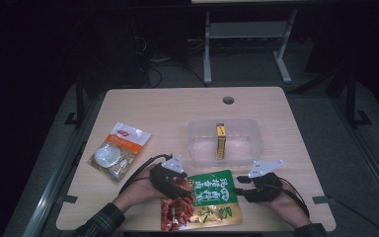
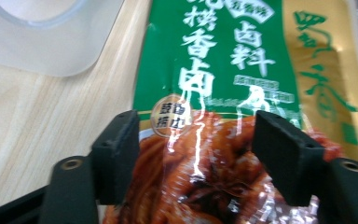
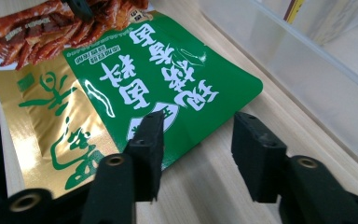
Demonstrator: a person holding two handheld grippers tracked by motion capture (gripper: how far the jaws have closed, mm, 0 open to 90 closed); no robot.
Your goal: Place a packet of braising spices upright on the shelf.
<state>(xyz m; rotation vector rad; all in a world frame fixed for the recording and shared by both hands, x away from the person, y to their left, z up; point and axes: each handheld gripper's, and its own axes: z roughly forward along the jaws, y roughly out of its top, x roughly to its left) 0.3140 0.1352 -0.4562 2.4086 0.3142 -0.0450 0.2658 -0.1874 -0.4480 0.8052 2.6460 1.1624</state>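
Note:
A flat food pouch (image 1: 209, 197), green and gold with a red picture of meat, lies on the wooden table near its front edge. My left gripper (image 1: 180, 185) is at the pouch's left side. In the left gripper view the pouch (image 2: 214, 70) lies flat under the left gripper (image 2: 198, 158), whose open jaws stand to either side of the red part without pressing on it. My right gripper (image 1: 242, 190) is at the pouch's right side. In the right gripper view the right gripper (image 3: 200, 149) is open, and the green corner of the pouch (image 3: 168, 79) reaches just past its left jaw.
A clear plastic container (image 1: 200, 143) stands just behind the pouch with a narrow yellow box (image 1: 220, 140) upright inside. A white and orange packet (image 1: 118, 150) lies at the left. A cable hole (image 1: 228, 100) sits near the table's far edge.

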